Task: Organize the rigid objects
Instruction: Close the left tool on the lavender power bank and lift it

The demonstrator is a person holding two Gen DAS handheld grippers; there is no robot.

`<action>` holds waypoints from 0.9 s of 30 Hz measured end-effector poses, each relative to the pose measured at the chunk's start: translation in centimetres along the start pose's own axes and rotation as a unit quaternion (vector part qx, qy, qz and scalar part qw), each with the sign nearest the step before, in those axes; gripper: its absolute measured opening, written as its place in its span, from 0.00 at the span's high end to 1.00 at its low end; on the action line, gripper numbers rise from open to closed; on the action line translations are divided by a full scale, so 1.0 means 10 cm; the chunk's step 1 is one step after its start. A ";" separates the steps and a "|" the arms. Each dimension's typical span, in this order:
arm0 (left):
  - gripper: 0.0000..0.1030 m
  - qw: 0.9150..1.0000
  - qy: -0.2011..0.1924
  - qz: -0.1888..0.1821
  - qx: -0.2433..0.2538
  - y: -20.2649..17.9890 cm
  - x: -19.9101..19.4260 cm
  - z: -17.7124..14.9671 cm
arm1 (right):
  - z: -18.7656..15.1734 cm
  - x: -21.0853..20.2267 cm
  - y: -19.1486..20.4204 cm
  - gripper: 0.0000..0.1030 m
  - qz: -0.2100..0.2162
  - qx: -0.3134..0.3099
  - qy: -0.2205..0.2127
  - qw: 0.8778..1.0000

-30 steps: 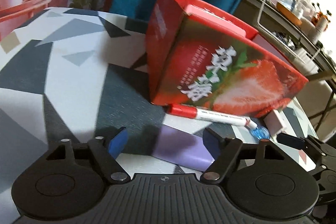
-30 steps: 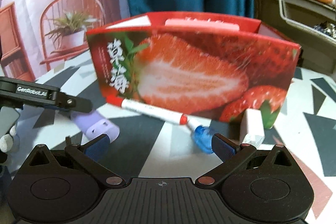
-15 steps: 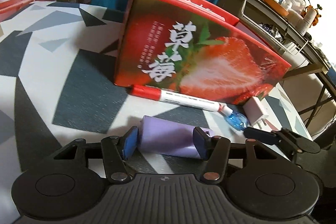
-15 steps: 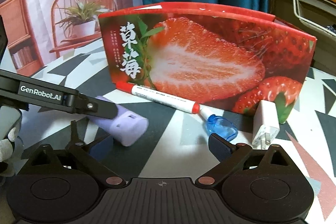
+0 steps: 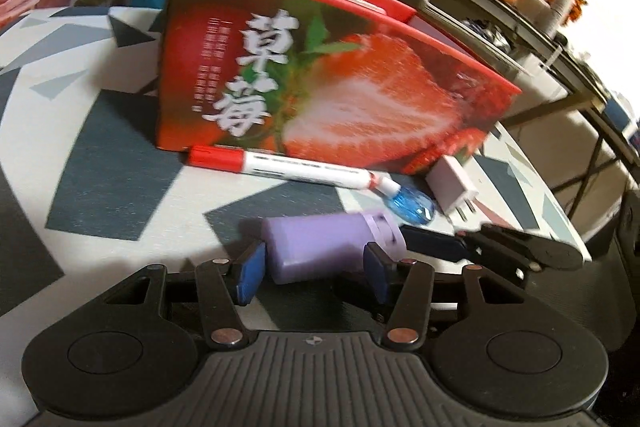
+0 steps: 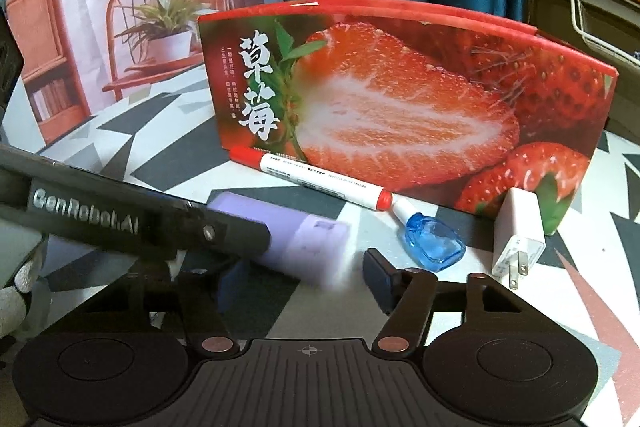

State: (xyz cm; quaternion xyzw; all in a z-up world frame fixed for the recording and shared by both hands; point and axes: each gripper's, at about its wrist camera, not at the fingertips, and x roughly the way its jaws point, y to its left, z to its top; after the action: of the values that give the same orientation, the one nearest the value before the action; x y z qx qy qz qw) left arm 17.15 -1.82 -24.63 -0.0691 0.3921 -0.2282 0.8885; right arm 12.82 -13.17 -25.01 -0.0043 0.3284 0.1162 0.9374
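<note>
Straddling the purple bottle [image 5: 326, 247], the left gripper [image 5: 312, 275] has a blue pad at each end, apparently just touching, though blur makes firm contact hard to call. The bottle lies on its side on the patterned table [image 5: 100, 131]. Just right, the right gripper [image 6: 308, 275] gapes wide, holding nothing, near the bottle's cap end. Beyond: red marker [image 5: 280, 169], strawberry box [image 5: 320, 79], white charger [image 6: 516, 231].

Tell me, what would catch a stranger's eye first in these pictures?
The big red strawberry box standing on the patterned table, surely. Along its foot lie a red-capped marker, a small blue bottle and a white plug. Nearer, the left gripper has its fingers either side of a purple block.
</note>
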 end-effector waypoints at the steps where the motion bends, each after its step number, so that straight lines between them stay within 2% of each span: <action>1: 0.47 1.000 0.000 -0.002 0.003 -0.01 0.00 -0.01 | 0.00 0.00 0.00 0.44 0.001 -0.002 0.001 1.000; 6: 0.47 1.000 -0.002 -0.007 -0.004 0.01 0.02 -0.01 | 0.00 0.01 0.01 0.45 0.005 -0.007 0.000 1.000; 12: 0.47 0.999 0.004 -0.011 -0.039 0.13 0.08 0.13 | 0.00 0.02 0.02 0.43 0.005 -0.012 0.001 1.000; 21: 0.47 0.999 0.020 -0.009 -0.024 0.06 0.22 0.27 | 0.06 0.07 0.00 0.40 -0.003 -0.008 0.010 1.000; 25: 0.46 0.999 0.020 -0.007 -0.025 0.06 0.21 0.27 | 0.06 0.08 0.02 0.41 -0.008 -0.012 0.009 1.000; 27: 0.46 0.999 0.021 0.000 -0.030 0.03 0.20 0.26 | 0.06 0.06 0.04 0.45 -0.009 -0.011 0.010 1.000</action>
State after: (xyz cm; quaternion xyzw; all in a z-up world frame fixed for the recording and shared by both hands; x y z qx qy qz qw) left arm 20.33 -2.59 -24.31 -0.0911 0.4173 -0.2175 0.8776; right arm 13.54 -12.62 -24.89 -0.0183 0.3361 0.1110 0.9351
